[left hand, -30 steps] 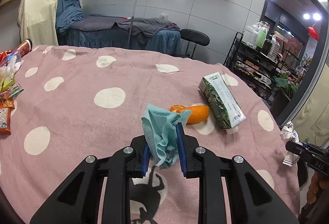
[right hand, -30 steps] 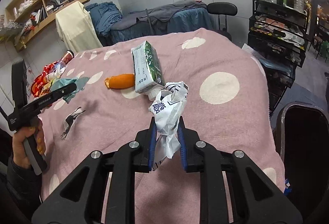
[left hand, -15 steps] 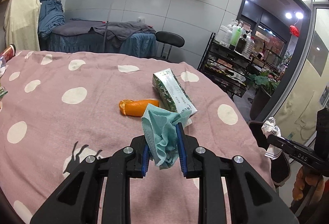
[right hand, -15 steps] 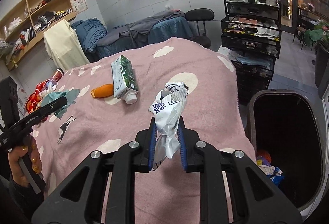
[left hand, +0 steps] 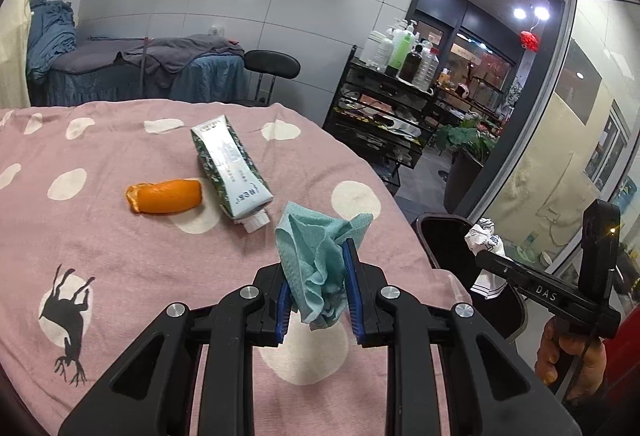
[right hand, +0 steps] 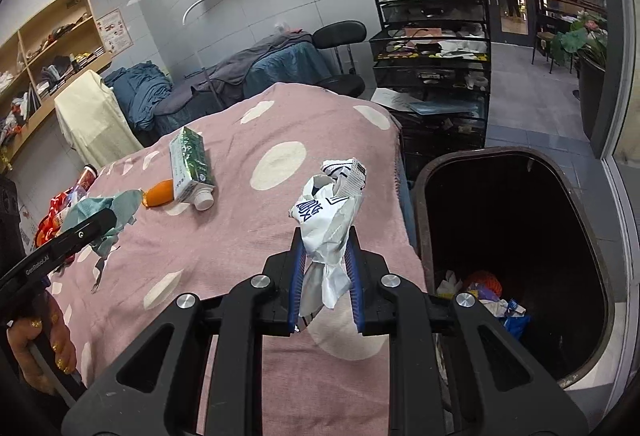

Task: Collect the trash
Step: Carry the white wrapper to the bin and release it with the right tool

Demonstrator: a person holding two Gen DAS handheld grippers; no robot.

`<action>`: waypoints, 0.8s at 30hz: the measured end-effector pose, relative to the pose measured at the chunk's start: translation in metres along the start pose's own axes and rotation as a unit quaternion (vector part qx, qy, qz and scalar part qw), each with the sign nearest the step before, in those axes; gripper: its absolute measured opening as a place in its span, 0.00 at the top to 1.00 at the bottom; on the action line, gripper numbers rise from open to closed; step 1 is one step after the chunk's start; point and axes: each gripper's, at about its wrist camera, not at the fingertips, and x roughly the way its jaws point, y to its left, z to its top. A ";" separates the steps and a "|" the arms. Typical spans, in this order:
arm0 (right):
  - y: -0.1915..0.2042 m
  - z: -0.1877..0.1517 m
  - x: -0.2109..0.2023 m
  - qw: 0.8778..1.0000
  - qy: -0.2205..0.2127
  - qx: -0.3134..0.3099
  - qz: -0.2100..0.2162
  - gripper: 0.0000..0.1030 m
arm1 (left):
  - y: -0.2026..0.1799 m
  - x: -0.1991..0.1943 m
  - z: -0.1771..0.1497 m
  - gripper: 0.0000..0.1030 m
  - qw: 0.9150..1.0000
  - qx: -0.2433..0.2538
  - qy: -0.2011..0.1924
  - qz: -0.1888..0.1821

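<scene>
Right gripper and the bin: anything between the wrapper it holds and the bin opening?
Nothing solid, in the right wrist view: the right gripper holds the white wrapper over the pink tablecloth edge; beyond that comes the bin rim.

"DAS" in white letters on the black arm of the right gripper (left hand: 486,260), at 4 o'clock in the left wrist view. "GenRobotAI", partly cut off, on the arm of the left gripper (right hand: 105,224), at 9 o'clock in the right wrist view. Dark blue print on the crumpled white wrapper (right hand: 328,220) and small print on the green carton (left hand: 230,167) not legible.
</scene>
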 end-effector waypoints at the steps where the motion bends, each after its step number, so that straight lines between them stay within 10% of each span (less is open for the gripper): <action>1: -0.005 -0.001 -0.001 1.000 -0.001 0.005 -0.005 0.80 | -0.004 0.002 0.000 0.77 1.000 0.003 0.002 -0.004; 24: -0.109 -0.010 0.006 0.987 0.002 0.097 -0.126 0.80 | -0.077 0.039 -0.011 0.77 0.995 0.061 0.045 -0.070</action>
